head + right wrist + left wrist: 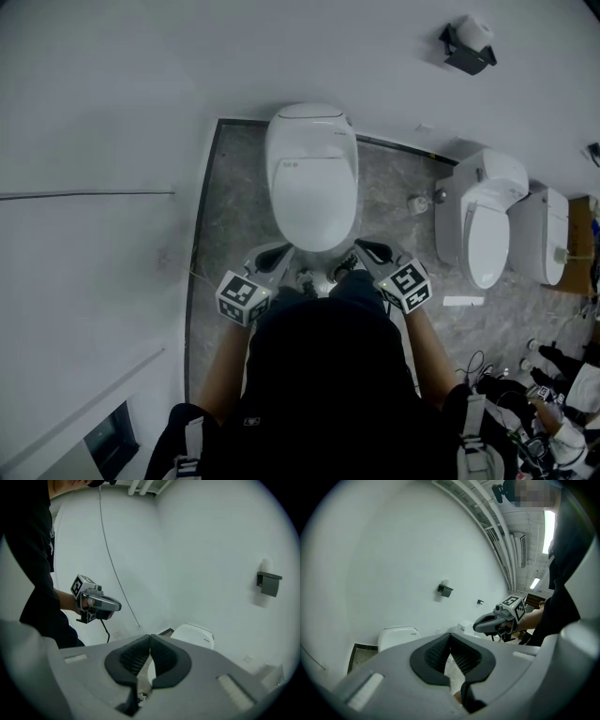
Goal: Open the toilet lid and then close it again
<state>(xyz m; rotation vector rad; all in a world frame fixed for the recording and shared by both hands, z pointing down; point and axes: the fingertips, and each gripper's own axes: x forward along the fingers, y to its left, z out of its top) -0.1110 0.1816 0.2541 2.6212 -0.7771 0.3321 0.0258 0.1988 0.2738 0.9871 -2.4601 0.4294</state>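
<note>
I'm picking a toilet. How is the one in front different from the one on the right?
The front toilet stands in the middle of the head view, while the right toilet stands off to the side. The front toilet fills more of the picture, and the right toilet looks smaller. Both are white, and both lids look down.

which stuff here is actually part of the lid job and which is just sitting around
For the job:
toilet
its lid, down
left gripper, shut, empty
right gripper, shut, empty

Just lying about:
second toilet to the right
paper holder on the wall
</note>
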